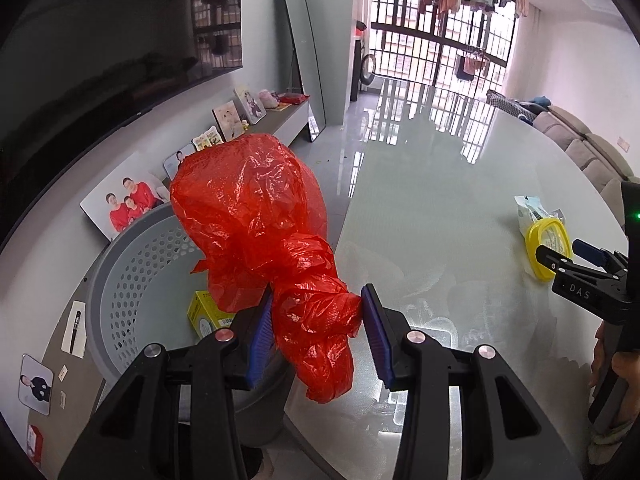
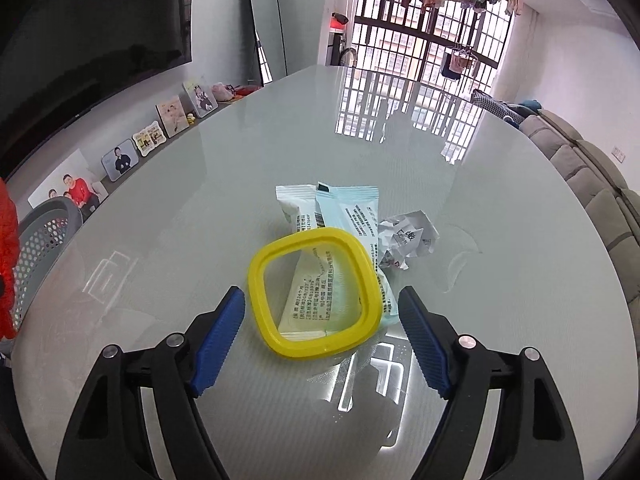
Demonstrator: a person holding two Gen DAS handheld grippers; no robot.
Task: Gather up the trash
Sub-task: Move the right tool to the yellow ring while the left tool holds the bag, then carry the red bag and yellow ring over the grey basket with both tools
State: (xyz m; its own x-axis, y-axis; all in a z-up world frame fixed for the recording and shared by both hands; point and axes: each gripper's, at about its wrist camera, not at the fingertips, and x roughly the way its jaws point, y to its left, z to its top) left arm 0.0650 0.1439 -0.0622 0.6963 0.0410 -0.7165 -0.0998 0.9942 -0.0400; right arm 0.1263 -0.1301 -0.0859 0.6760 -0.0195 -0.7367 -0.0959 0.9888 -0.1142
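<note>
Blue-padded jaws of the left gripper (image 1: 318, 320) fill the foreground of the left wrist view, pinching the twisted neck of a red plastic bag (image 1: 256, 208). Both pads press on the crumpled film, and the gripper tilts downward. The bag's swollen body hangs over the rim of a grey perforated basket (image 1: 136, 280) that stands beside the glass desk (image 1: 440, 200); a yellow box (image 1: 206, 314) lies inside the basket.

Right gripper (image 2: 320, 332): jaws spread wide, pitched down toward the desk, with a yellow square ring (image 2: 258, 280) lying between the pads. Neither pad touches it. The ring rests on two white sachets (image 2: 344, 208), and a crumpled paper ball (image 2: 408, 240) lies just beside them.

At the right edge of the left wrist view, fingers of the person's hand (image 1: 600, 360) appear to wrap the right gripper's handle, though the blur there leaves this uncertain.
</note>
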